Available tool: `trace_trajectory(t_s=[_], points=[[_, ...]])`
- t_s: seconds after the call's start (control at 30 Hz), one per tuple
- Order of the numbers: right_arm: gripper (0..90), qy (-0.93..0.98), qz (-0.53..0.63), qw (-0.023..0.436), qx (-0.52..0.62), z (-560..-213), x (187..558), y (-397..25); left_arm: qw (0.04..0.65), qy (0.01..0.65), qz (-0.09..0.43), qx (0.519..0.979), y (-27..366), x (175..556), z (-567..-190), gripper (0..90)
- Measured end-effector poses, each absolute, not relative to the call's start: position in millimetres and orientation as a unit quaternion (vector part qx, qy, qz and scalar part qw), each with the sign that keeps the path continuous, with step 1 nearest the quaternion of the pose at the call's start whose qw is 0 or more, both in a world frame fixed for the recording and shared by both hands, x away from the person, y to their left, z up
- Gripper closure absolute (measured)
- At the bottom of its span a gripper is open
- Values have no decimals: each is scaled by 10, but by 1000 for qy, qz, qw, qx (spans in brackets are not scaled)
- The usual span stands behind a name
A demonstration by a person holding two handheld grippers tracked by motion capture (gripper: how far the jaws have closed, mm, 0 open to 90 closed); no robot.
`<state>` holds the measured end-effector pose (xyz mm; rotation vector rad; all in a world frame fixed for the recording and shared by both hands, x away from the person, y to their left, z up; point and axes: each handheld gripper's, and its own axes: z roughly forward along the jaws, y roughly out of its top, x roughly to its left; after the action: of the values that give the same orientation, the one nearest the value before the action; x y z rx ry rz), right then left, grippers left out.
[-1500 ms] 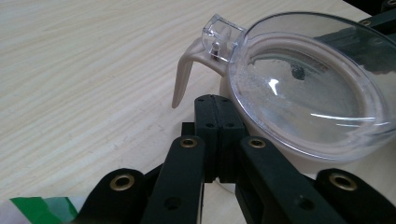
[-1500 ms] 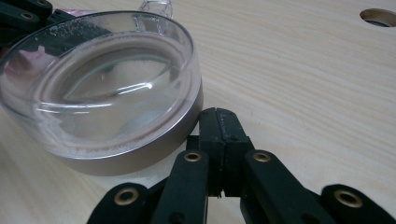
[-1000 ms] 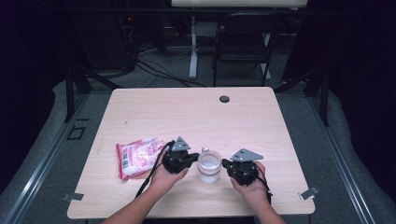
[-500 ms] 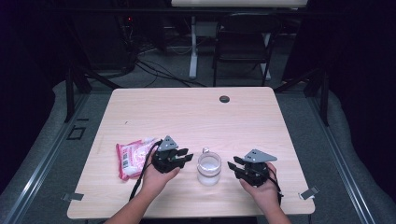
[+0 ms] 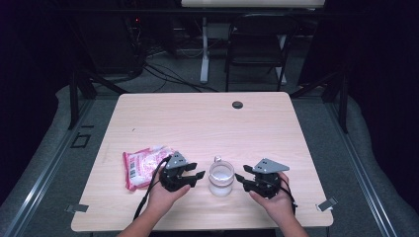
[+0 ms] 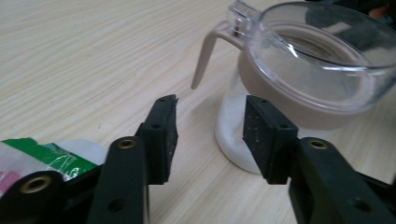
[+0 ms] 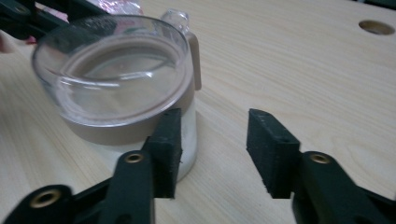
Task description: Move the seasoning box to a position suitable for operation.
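Note:
A clear jar (image 5: 221,178) with a tan band, a clear lid and white powder inside stands upright near the table's front edge. It looms close in the left gripper view (image 6: 299,88) and in the right gripper view (image 7: 126,93). My left gripper (image 5: 193,175) sits just left of it, open and empty, also seen as the left gripper (image 6: 210,135). My right gripper (image 5: 241,178) sits just right of the jar, open and empty, likewise the right gripper (image 7: 215,149). A pink snack bag (image 5: 143,167) lies left of my left hand.
The wooden table (image 5: 197,123) has a round cable hole (image 5: 237,104) at the back. A corner of the snack bag (image 6: 51,156) shows beside the left jaw. A dark chair (image 5: 257,44) and cables stand beyond the table.
Both grippers have drawn back from the jar, the left one leftward and the right one rightward. The jar stands free between them.

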<state>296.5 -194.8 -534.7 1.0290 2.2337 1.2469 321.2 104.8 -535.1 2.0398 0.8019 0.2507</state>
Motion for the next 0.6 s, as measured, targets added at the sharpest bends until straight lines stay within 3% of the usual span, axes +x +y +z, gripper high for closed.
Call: trace_trajectory(t_s=[0.2, 0.43, 0.6], points=[[714, 799, 449, 165, 365, -5280, 2937, -1968, 464, 314, 78, 825, 1023, 3159, -5332, 725], [828, 818, 433, 136, 352, -5280, 2912, -1890, 454, 301, 93, 834, 954, 3096, -5255, 899], [864, 823, 435, 130, 342, -5283, 2875, -1855, 442, 304, 109, 837, 942, 3091, -5236, 900]])
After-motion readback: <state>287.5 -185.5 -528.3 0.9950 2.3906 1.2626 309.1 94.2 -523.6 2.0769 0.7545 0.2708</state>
